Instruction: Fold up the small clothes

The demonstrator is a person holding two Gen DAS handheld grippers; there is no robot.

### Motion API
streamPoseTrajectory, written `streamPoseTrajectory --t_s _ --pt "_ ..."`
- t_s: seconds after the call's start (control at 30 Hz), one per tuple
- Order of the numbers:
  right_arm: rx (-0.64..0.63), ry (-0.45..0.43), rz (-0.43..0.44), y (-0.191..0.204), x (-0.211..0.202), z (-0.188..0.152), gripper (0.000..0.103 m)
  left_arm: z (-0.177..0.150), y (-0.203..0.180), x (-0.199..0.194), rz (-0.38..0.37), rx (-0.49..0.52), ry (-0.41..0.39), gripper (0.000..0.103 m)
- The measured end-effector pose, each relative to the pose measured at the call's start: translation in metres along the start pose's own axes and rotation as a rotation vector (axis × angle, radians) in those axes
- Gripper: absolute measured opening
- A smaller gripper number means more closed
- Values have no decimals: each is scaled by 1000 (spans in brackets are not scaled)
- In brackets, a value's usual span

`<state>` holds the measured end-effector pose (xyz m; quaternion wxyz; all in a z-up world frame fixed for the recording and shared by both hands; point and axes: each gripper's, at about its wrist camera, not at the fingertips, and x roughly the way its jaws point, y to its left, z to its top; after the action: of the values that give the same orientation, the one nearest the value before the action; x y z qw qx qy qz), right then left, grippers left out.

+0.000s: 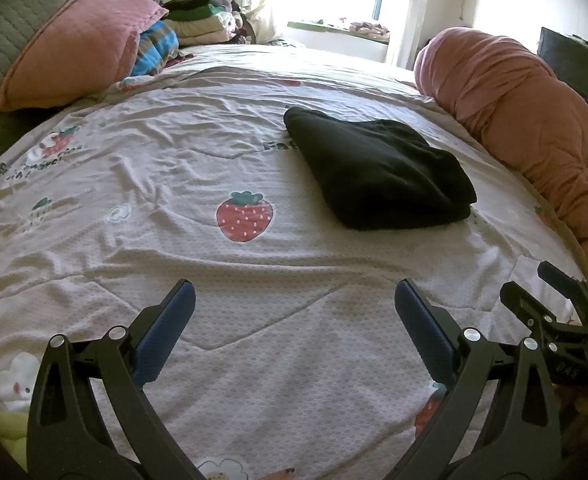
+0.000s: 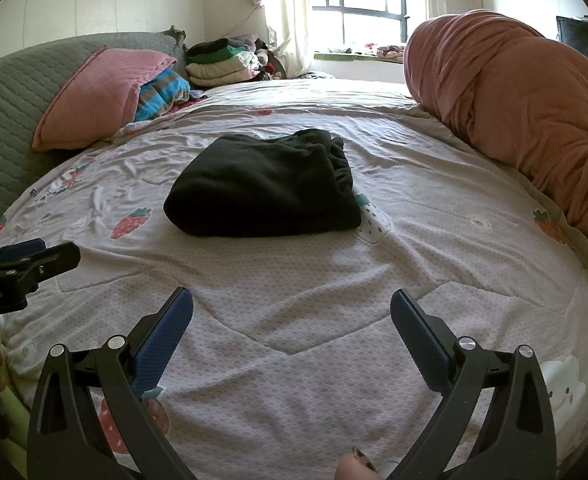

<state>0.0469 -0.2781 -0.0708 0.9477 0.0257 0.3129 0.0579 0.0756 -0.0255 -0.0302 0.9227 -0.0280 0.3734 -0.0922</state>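
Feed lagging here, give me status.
Left tool open, empty. Right tool open, empty. Black garment folded on bedspread, untouched. Nothing in the way.

Left gripper (image 1: 294,300) spread wide, holding nothing; right gripper (image 2: 292,308) just as wide, empty, a fingertip (image 2: 351,466) peeking in at six o'clock.

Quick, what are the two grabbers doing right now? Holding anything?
Left gripper: open, holding nothing, above the strawberry bedsheet.
Right gripper: open, holding nothing; the folded black garment lies ahead of it, untouched.
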Motion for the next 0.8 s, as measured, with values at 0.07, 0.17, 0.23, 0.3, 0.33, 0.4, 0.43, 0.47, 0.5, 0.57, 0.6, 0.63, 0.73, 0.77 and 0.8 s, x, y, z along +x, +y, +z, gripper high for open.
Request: streamPoseTrajectory --t_s 0.07,0.17,0.23,0.3,0.33,0.4,0.43,0.47,0.5,0.57,0.6,0.63,0.73,0.77,0.8 --pt "-1 2 -2 1 0 0 99 1 2 0 -1 -4 -1 94" --pt "-3 2 -2 1 1 0 98 1 3 -1 -15 -7 -1 94" --pt "-4 1 -3 2 0 0 98 1 0 -1 -7 -1 1 94" --pt "0 5 -6 1 1 0 98 0 -1 1 -9 3 10 94" --pt "1 5 -8 1 0 0 98 0 -2 2 -9 2 17 94" --pt "21 13 -31 -3 -2 -3 98 -1 -4 6 19 -1 39 94" --pt "35 18 -42 -5 -3 -5 98 -2 -4 7 26 -1 48 94" --pt "53 23 -58 -10 -4 -7 98 -3 -4 8 27 -1 52 94" --pt "72 28 -79 -16 -5 -8 98 -4 -3 8 21 -6 54 94" --pt "131 35 -143 -37 -11 -11 98 -4 3 8 13 -26 63 94" --pt "158 41 -163 -48 -13 -12 98 -1 11 9 15 -53 72 94" --pt "213 51 -207 -69 -18 -13 98 3 21 11 25 -81 82 94" --pt "353 32 -405 -145 -45 -21 98 24 75 11 59 -189 102 94" --pt "384 18 -499 -170 -58 -27 98 32 96 10 72 -218 101 94" --pt "436 8 -631 -206 -77 -36 98 42 128 7 111 -254 90 94"
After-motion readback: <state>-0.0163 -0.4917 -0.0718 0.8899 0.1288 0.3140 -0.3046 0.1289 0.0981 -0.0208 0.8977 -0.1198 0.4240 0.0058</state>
